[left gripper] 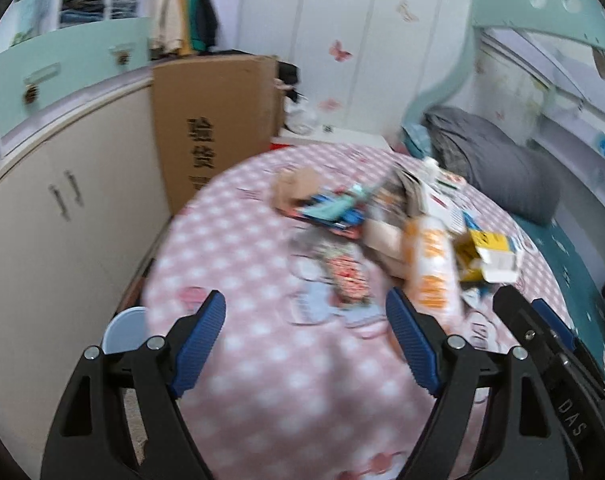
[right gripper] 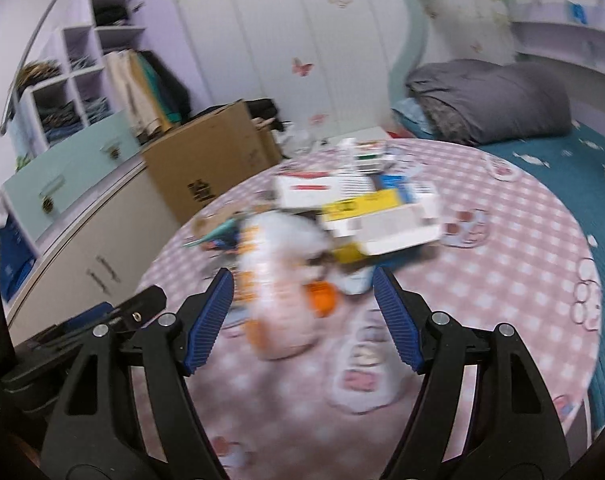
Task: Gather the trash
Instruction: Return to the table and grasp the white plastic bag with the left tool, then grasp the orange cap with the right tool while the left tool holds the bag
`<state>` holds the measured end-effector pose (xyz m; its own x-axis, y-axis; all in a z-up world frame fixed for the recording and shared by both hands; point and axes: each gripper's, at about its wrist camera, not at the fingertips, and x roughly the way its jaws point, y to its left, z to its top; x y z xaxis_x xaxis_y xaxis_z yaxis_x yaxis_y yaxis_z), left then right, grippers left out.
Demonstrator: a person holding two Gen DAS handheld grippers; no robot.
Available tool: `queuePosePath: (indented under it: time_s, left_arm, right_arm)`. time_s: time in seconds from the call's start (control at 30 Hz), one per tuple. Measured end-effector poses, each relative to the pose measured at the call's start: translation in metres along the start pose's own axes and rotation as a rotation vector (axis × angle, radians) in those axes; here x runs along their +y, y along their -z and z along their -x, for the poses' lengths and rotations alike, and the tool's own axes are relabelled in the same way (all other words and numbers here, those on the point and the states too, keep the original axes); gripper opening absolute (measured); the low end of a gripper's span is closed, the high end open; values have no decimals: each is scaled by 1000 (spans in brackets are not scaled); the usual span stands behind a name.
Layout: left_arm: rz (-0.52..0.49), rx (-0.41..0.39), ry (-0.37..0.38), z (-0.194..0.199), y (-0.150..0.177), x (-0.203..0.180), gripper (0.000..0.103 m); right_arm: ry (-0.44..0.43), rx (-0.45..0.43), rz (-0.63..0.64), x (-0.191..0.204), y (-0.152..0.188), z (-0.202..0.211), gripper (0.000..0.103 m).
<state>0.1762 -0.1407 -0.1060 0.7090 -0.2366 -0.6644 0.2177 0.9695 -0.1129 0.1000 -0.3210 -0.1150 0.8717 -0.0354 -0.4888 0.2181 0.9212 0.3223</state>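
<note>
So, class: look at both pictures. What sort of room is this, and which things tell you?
Most likely a bedroom. A bed with a rolled grey quilt stands beside the round table, clothes hang by the shelves, and butterfly stickers dot the wardrobe doors.

This is a bedroom in a home. A round table (right gripper: pixel 502 240) with a pink checked cloth stands in the middle. Just beside the table is a bed (right gripper: pixel 582 168) with a blue-green cover and a rolled grey blanket (right gripper: pixel 494 96) on it. Behind the table is a white wardrobe (left gripper: pixel 342 20) with pink butterfly stickers (left gripper: pixel 339 51). On the other side of the table from the bed stand a big cardboard box (left gripper: pixel 214 120), a low cupboard (left gripper: pixel 62 220), hanging clothes (right gripper: pixel 142 88) and shelves of folded things (right gripper: pixel 70 92).
</note>
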Motion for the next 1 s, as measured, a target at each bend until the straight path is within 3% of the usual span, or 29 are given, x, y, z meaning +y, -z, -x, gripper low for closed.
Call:
queuePosePath:
  time_s: [0.17,0.37,0.47,0.5,0.53,0.73,1.0]
  left_arm:
    - [-48,22,30,-22,0,-35,81]
    - [-92,35,52,-44,0,-56,79]
    - [-104,44,103,-46,-1,-57,56]
    - [-116,50,128,-47,-1,-58,39]
    - [-134,50,148,-47,-1,-59,29]
    - [-146,-9,142,-30,-2,-46,22]
    - [-53,-147,53,14,-8,4,22]
  right_arm:
    - [30,-5,-59,-43,-4,2,72]
    - [18,44,-80,-60,-5,-8,72]
    - [-9,68,-84,-59,-6,-13,72]
    - [-12,73,-80,-57,-6,-15,72]
    - [-14,79,-74,-55,-7,-17,72]
    - [-37,113,-49,-41,-5,-22,72]
    - [-38,264,83,-4,3,-52,71]
